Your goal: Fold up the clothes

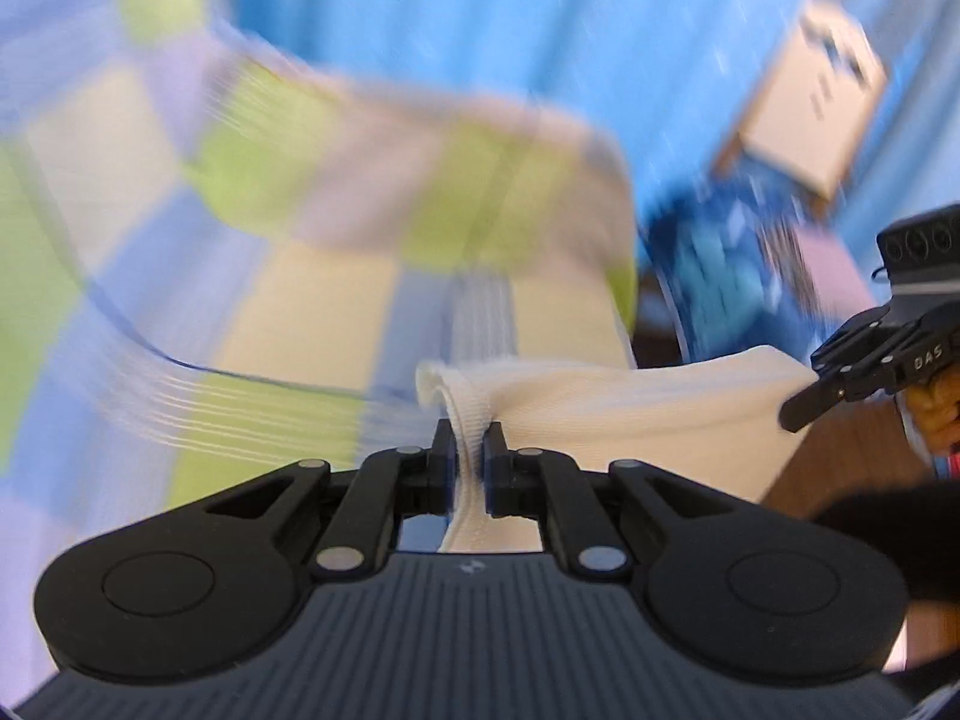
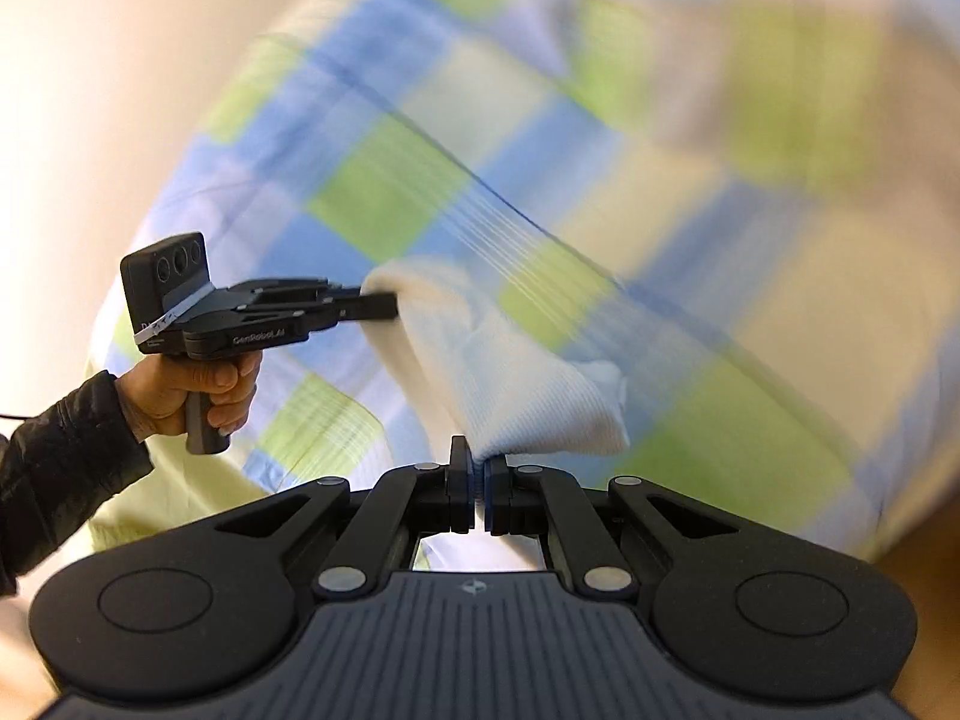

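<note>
the cream ribbed knit [image 1: 630,402] hangs slack above the checked bed [image 1: 300,276], clenched at one edge by the left claw [image 1: 468,450] and another by the right claw [image 2: 471,468]; light, limp, stretchy, best held at hems.

left gripper [image 2: 384,306] side: "GenRobot.AI" | right gripper [image 1: 798,414] body: "DAS" | cardboard box [image 1: 810,102]: print unreadable

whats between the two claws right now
A white ribbed garment spans from the left claw to the right claw, both clamped on it; clearest in the right wrist view.
</note>
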`<state>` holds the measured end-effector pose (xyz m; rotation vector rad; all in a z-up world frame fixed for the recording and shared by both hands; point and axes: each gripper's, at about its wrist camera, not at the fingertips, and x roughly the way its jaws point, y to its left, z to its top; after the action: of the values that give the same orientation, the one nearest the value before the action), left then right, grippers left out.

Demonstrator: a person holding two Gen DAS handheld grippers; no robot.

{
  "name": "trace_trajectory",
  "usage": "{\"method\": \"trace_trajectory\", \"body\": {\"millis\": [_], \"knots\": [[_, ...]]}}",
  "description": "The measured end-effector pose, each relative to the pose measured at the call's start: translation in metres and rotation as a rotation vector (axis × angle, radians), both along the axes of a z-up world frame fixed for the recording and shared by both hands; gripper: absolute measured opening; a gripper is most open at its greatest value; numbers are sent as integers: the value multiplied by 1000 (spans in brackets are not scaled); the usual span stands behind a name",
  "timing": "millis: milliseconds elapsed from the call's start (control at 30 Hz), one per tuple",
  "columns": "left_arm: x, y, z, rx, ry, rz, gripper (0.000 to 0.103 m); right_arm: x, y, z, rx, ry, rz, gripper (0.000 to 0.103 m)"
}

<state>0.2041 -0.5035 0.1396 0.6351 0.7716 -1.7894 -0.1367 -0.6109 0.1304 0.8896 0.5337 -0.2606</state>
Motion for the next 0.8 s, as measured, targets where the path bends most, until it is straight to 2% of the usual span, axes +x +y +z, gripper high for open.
{"method": "trace_trajectory", "body": {"millis": [67, 167, 267, 333, 467, 600, 700, 800], "knots": [[6, 22, 29, -70, 18, 75, 6, 8, -3, 34, -125, -4, 72, 3], [3, 56, 59, -145, 45, 161, 6, 16, 9, 72, -255, 1, 177, 3], [-6, 98, 70, -168, 86, 239, 6, 21, 37, 89, -325, 25, 298, 4], [-14, 127, 66, -156, 111, 288, 6, 18, 60, 85, -338, 56, 379, 4], [-37, 182, 27, -70, 155, 373, 6, 9, 104, 45, -302, 117, 514, 3], [-50, 207, -41, -1, 173, 424, 6, 8, 113, -21, -275, 153, 542, 3], [-50, 204, -88, -27, 161, 448, 6, 9, 101, -64, -281, 153, 520, 3], [-44, 192, -119, -84, 158, 486, 6, 12, 73, -90, -288, 130, 454, 3]]}}
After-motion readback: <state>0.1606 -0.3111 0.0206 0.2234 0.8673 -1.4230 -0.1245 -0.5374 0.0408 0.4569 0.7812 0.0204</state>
